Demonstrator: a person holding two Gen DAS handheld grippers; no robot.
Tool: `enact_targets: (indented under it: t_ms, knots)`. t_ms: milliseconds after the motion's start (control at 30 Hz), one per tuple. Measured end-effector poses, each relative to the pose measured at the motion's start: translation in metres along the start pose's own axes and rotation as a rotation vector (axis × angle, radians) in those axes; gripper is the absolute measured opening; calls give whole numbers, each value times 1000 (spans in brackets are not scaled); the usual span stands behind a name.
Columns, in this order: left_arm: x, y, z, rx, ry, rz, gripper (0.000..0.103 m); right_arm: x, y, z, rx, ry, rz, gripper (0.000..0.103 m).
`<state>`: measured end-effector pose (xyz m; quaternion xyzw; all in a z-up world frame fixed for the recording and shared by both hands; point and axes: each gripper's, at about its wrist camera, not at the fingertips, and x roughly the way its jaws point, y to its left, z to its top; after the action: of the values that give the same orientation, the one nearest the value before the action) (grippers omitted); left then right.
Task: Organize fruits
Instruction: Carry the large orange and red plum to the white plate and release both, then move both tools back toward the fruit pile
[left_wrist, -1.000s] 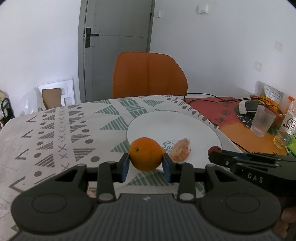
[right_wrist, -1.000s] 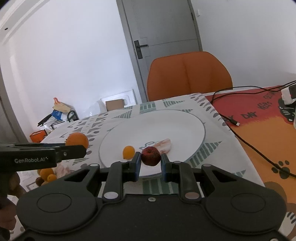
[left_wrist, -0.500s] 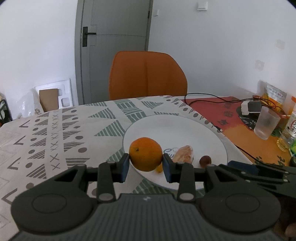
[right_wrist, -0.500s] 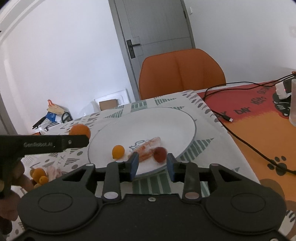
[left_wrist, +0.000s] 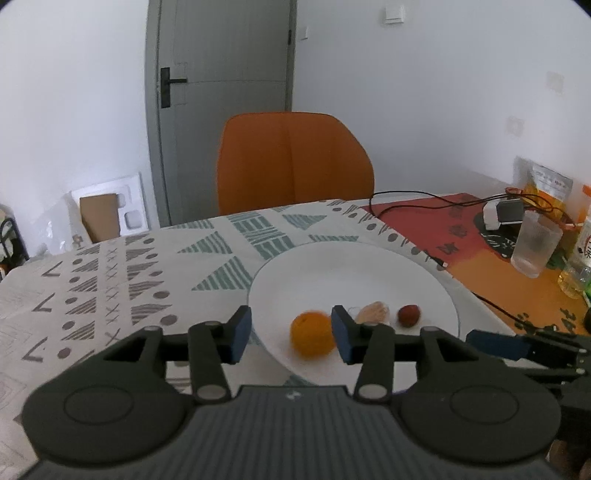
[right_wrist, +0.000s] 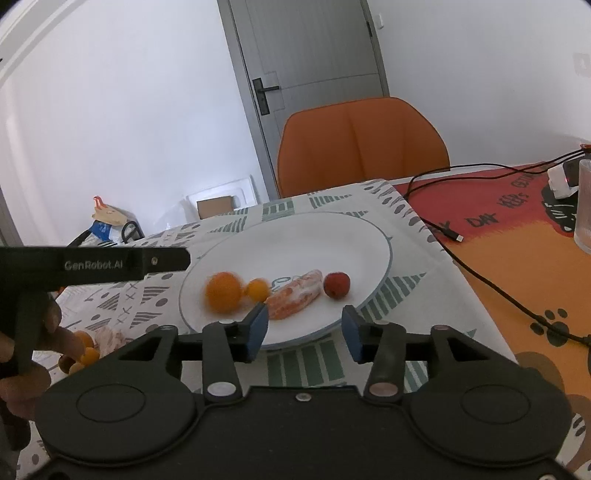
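Observation:
A white plate lies on the patterned tablecloth. On it are a blurred orange, a small orange fruit, a peeled segment and a red fruit. My left gripper hangs over the plate's near edge with its jaws opening. The orange sits loose between them, clear of the left pad. My right gripper is also opening, with nothing between its fingers. It is just short of the plate's rim, and the red fruit lies beyond it.
An orange chair stands behind the table. On the red and orange mat at the right are a black cable, a glass and a bottle. Several small fruits lie loose at the left near a hand.
The left jaws opened and let go of the orange, which now lies blurred on the plate. The right jaws released the red fruit onto the plate and widened further.

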<state>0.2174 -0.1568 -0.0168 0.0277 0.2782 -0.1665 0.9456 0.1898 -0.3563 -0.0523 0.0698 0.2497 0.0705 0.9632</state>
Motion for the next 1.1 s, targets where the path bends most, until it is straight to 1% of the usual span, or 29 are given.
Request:
enact_targets:
  t_ms: [67,100,133,200,267,333,367,467,500,733,933,1100]
  knots:
    - [-4,5,-1,-16,0,5,55,-1,2,1,-5,-5,1,52]
    - [-6,8,-2,-24,-3,7,57,-1,3,1,-6,-8,1,56]
    - [-8,10,-2,-31,-7,11,61,-1,4,2,-8,-9,2,59]
    - [-14,15,-4,-42,-15,25,67,-1,6,2,-10,-10,6,62]
    - [-18,19,-4,-54,-16,42,79,-2,8,2,-13,-13,8,67]
    - [-23,24,-6,-68,-20,59,83,-3,10,3,-15,-20,7,75]
    - [-26,27,-7,-73,-22,65,84,-4,11,3,-15,-24,9,76]
    - [-33,34,-11,-88,-18,92,88,-6,14,4,-11,-26,19,80]
    - [-35,37,-12,-95,-18,98,88,-6,15,4,-11,-26,23,82]
    - [-56,59,-18,-157,-10,115,90,-7,30,3,-28,-25,46,93]
    - [-80,74,-19,-163,-49,159,93,-5,45,2,-35,-21,72,98]
    - [-90,87,-26,-184,-48,197,93,-2,56,0,-44,-12,100,101]
